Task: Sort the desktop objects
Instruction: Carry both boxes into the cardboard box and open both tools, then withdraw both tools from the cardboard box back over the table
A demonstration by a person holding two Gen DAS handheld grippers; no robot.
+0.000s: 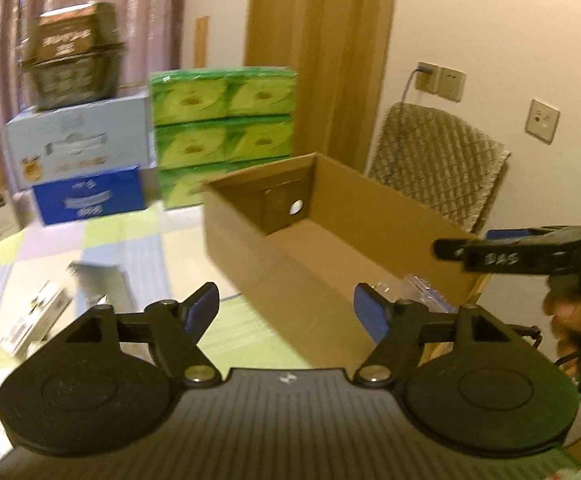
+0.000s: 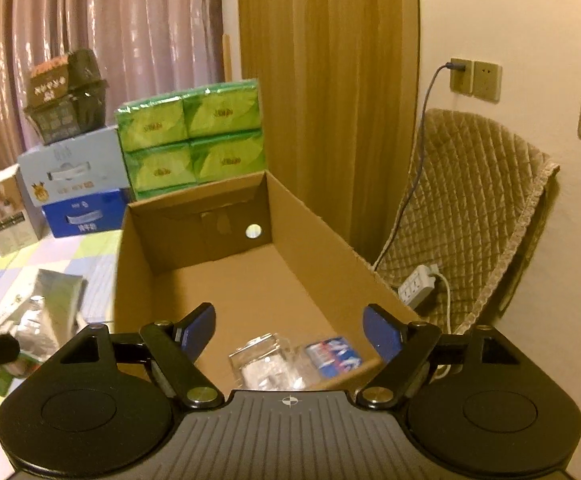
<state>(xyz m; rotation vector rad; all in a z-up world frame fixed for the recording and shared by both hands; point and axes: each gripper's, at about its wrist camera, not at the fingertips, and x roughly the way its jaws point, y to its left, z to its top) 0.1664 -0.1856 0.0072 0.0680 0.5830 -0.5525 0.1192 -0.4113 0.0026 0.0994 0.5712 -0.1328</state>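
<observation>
Cardboard dominates the left wrist view: an open brown box (image 1: 290,240) sits on the worktop (image 1: 102,236), which wears a cloth of pale green, lilac and blue squares, and the box's near left wall runs just beyond the left gripper (image 1: 286,310), whose blue-padded fingers (image 1: 200,310) stand well apart with nothing between them. Open cloth lies to the left of the box, with a blurred silver packet (image 1: 98,280) on it. At the far left edge a stack of green tissue packs (image 1: 222,132) stands beside a pale blue carton (image 1: 78,144) on a darker blue one (image 1: 90,200), with a dark tub (image 1: 74,56) on top; their print is too blurred to read. From the right the other tool reaches in, its black finger (image 1: 510,252) marked in white, seemingly "DAS". In the right wrist view the right gripper (image 2: 288,336) hangs over the near end of the box (image 2: 290,216), its fingers (image 2: 198,332) spread wide and empty. On the box floor just below lie a clear plastic packet (image 2: 266,364) and a blue-and-white packet (image 2: 334,354), lettering unreadable; the rest of the floor is bare. Right of the box stands a quilted chair (image 2: 470,208) carrying a white power strip (image 2: 416,290).
</observation>
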